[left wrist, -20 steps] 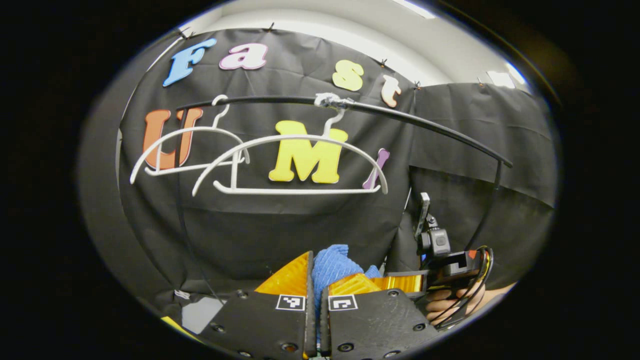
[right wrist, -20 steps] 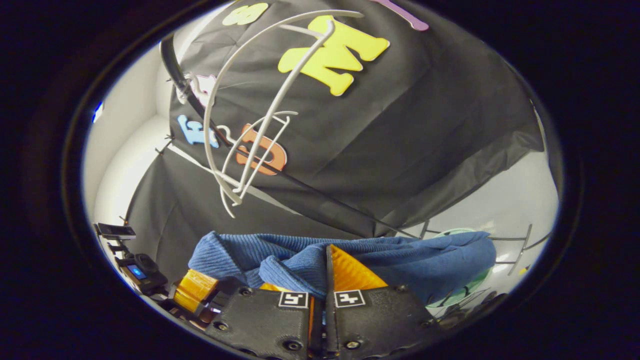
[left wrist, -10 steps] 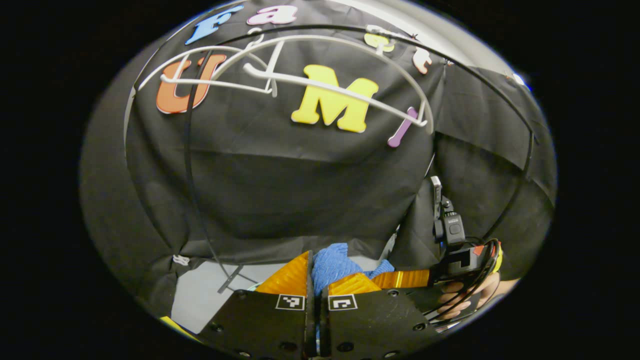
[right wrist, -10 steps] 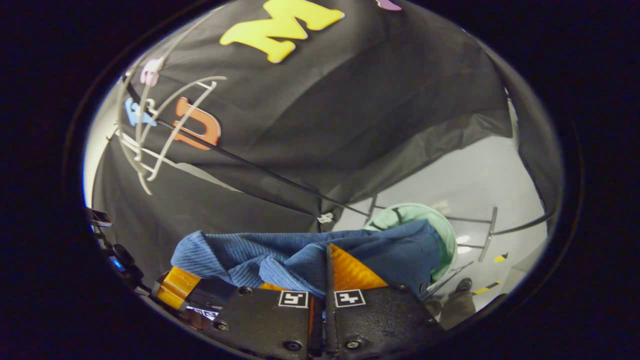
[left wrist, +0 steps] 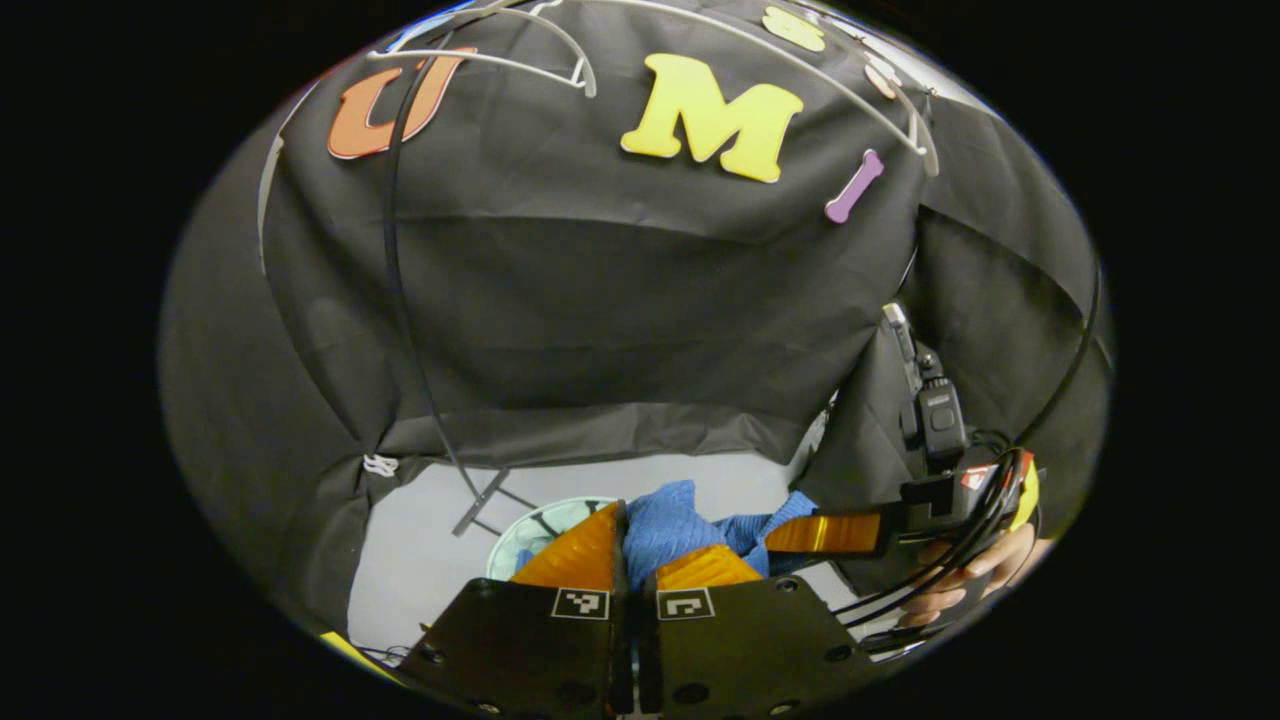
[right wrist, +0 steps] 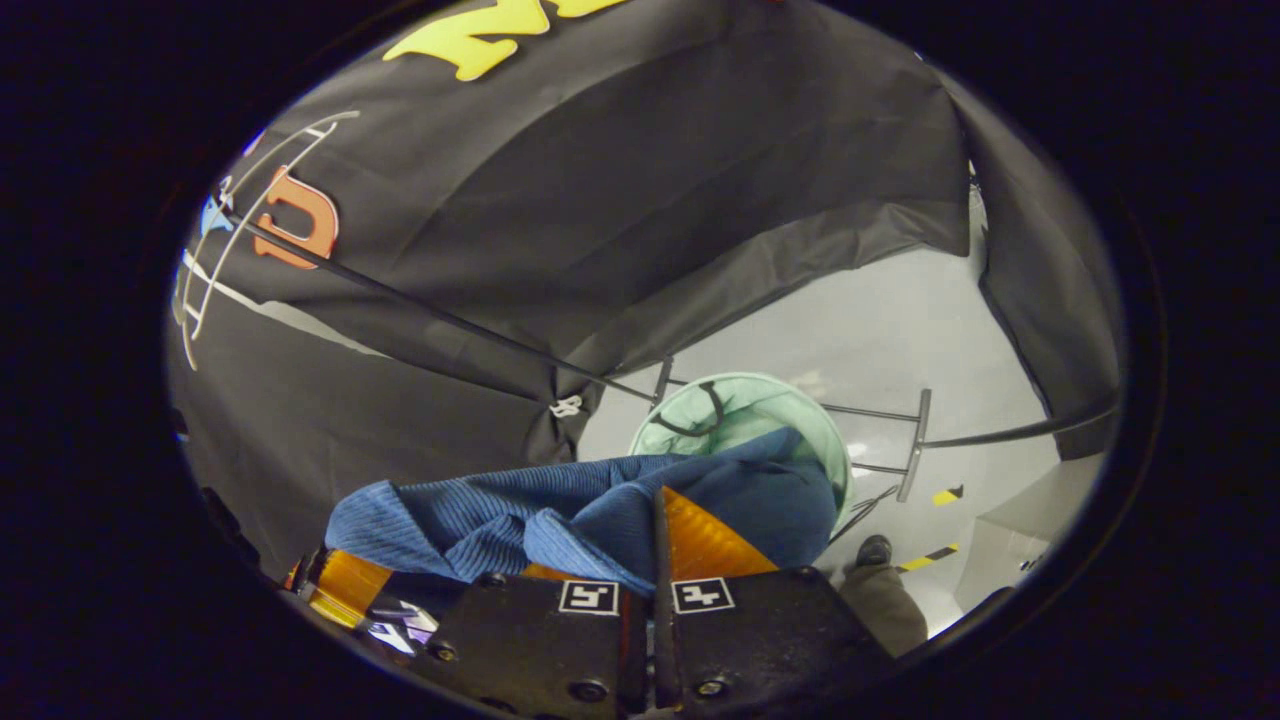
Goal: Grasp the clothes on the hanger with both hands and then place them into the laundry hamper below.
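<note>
- Left claw (left wrist: 632,560) is clamped on the blue sweater (left wrist: 668,520).
- Right claw (right wrist: 655,545) pinches the same sweater, stretched between both.
- Green hamper (right wrist: 760,405) sits at 12 o'clock beyond it, on the floor.

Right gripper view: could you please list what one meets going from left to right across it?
Hangers → other gripper → blue garment → right gripper → green hamper → shoe → rack foot
</note>
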